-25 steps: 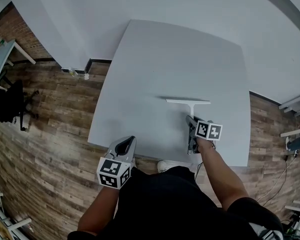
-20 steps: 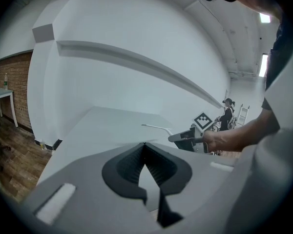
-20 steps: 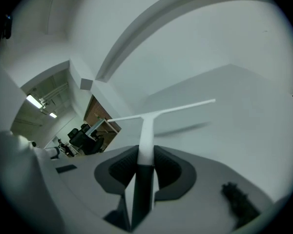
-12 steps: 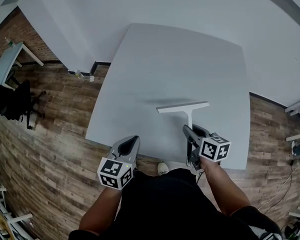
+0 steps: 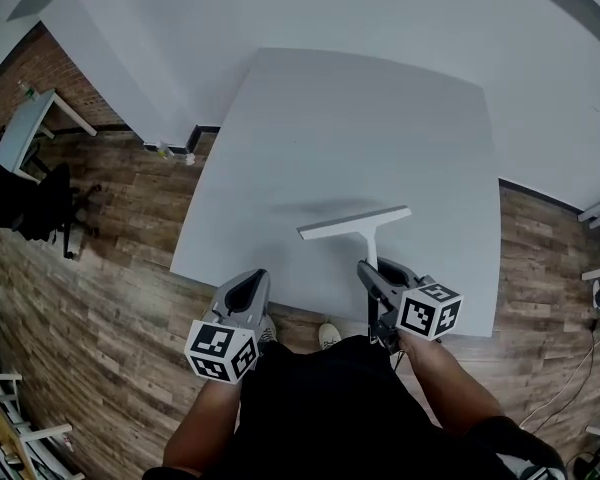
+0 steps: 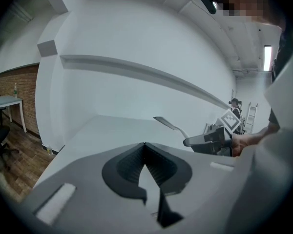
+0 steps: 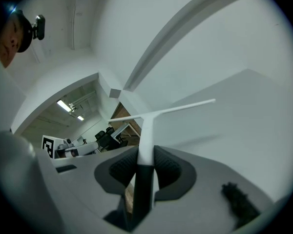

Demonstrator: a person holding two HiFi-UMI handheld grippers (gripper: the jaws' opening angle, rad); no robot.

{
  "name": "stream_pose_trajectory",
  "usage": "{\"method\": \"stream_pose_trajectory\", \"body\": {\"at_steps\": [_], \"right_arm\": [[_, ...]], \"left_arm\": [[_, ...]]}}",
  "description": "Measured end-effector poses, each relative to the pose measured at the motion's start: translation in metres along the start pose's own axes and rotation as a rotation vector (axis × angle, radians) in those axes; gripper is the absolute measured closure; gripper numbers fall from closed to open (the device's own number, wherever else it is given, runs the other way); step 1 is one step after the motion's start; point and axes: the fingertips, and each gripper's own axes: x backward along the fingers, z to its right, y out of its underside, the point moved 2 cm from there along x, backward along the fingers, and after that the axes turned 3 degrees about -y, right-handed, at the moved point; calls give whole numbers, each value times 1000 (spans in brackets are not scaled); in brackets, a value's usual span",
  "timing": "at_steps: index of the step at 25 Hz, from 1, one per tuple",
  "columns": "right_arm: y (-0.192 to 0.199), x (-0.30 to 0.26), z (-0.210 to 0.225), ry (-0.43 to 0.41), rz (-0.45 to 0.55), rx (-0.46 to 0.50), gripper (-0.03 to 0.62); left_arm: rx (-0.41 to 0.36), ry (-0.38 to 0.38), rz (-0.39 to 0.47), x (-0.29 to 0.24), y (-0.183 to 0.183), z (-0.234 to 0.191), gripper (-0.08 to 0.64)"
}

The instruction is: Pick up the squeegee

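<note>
Here, right gripper (image 5: 368,271) pinches squeegee (image 5: 355,222) by handle, clear above table (image 5: 380,118); left gripper (image 5: 247,288) jaws pressed together, empty. Risk: blade end may sag or twist w/ grip so far back.

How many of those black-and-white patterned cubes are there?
2. One black-and-white marker cube sits on the left gripper, by the white table's near edge; the other on the right gripper holding the white T-shaped squeegee. None seems hidden.
</note>
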Motion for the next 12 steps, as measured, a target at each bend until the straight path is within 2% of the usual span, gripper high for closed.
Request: {"method": "stream_pose_trajectory", "body": {"at_steps": [6,10,12], "right_arm": [[9,3,-20,0,37,10,494],[-2,3,-26,23,58,21,494],[4,2,-41,45,74,26,494]], "left_arm": [[-20,41,-31,15,7,5,552],[-45,95,-29,8,-7,7,552],[-57,118,-22,22,-8,-1,552]]}}
